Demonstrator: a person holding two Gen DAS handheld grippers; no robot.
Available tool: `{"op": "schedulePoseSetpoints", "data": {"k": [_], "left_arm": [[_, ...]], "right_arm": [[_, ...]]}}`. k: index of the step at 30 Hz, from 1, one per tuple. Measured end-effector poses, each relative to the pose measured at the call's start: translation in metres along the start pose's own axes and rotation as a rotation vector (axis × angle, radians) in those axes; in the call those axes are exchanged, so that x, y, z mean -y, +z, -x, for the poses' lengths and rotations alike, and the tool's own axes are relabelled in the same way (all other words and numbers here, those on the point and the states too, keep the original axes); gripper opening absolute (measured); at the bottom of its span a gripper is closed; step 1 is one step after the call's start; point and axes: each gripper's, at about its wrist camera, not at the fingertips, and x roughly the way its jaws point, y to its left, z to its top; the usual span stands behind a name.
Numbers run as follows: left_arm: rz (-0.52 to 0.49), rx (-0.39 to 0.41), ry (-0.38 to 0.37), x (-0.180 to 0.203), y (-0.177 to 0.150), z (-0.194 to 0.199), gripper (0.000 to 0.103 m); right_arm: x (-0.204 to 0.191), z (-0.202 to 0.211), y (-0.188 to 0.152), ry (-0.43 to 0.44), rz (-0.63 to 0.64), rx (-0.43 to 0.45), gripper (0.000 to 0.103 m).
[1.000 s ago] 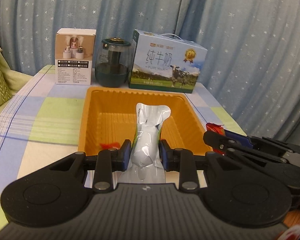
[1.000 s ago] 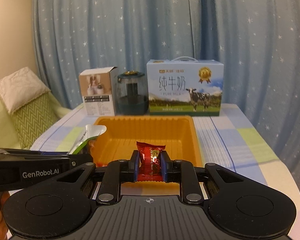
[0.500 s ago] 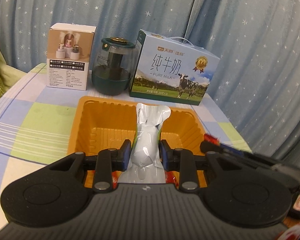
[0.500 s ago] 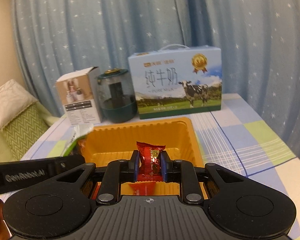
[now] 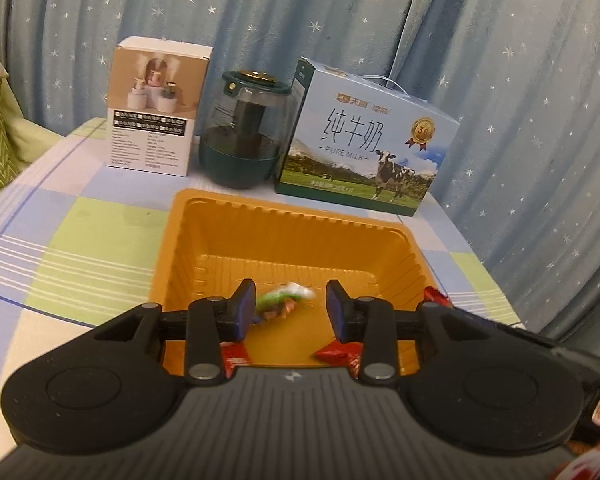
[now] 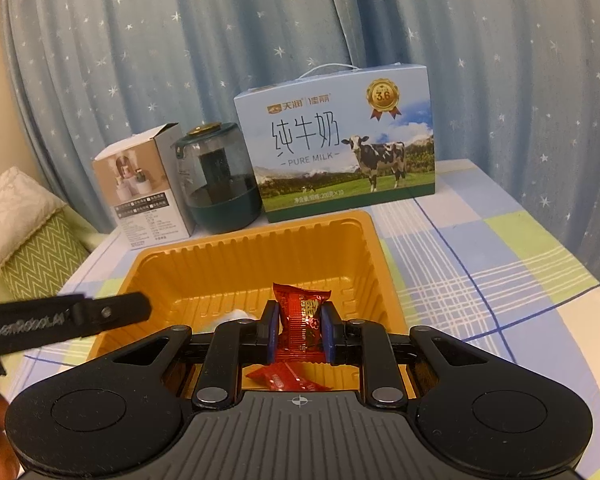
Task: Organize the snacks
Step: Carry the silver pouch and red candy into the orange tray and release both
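An orange plastic tray (image 5: pixel 284 236) sits on the checked tablecloth; it also shows in the right wrist view (image 6: pixel 260 256). My left gripper (image 5: pixel 291 309) is open above the tray's near part, and the white-and-green snack packet (image 5: pixel 285 299) lies blurred in the tray between its fingers. Red snack packets (image 5: pixel 338 354) lie on the tray floor near the front. My right gripper (image 6: pixel 299 330) is shut on a red snack packet (image 6: pixel 302 322), held over the tray's near right side. Another red packet (image 6: pixel 284 378) lies below it.
At the back stand a small white product box (image 5: pixel 156 108), a dark green glass jar (image 5: pixel 246 132) and a blue Pure Milk carton (image 5: pixel 364 148). Star-patterned curtains hang behind. A green cushion (image 6: pixel 32 256) lies at the left. The left gripper's body (image 6: pixel 60 316) reaches in from the left.
My left gripper has opened and let go of the white-and-green packet, which has dropped into the tray. Both grippers have moved forward over the tray. The right still holds its red packet.
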Motion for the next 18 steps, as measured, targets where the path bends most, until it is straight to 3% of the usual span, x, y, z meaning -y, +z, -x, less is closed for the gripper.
{"op": "schedulePoseSetpoints", "data": {"k": [6,8,11,16,18], "left_arm": [[-0.037,-0.014,0.02,-0.009,-0.004,0.011,0.034],[-0.018,-0.021,0.026,-0.015,-0.006,0.012,0.035],[-0.011,-0.036,0.038,-0.022,-0.008,0.012,0.035],[-0.007,-0.034,0.045,-0.027,-0.009,0.014,0.038],[-0.013,-0.024,0.045,-0.027,-0.01,0.016,0.048]], "right_arm": [[-0.003,0.001,0.003,0.039,-0.032,0.011,0.022],[0.0,-0.001,0.002,0.095,-0.069,0.008,0.024],[0.004,-0.002,-0.001,0.112,-0.117,0.025,0.078],[0.009,0.004,0.001,0.08,-0.132,0.048,0.079],[0.011,0.006,0.001,0.064,-0.13,0.055,0.079]]}}
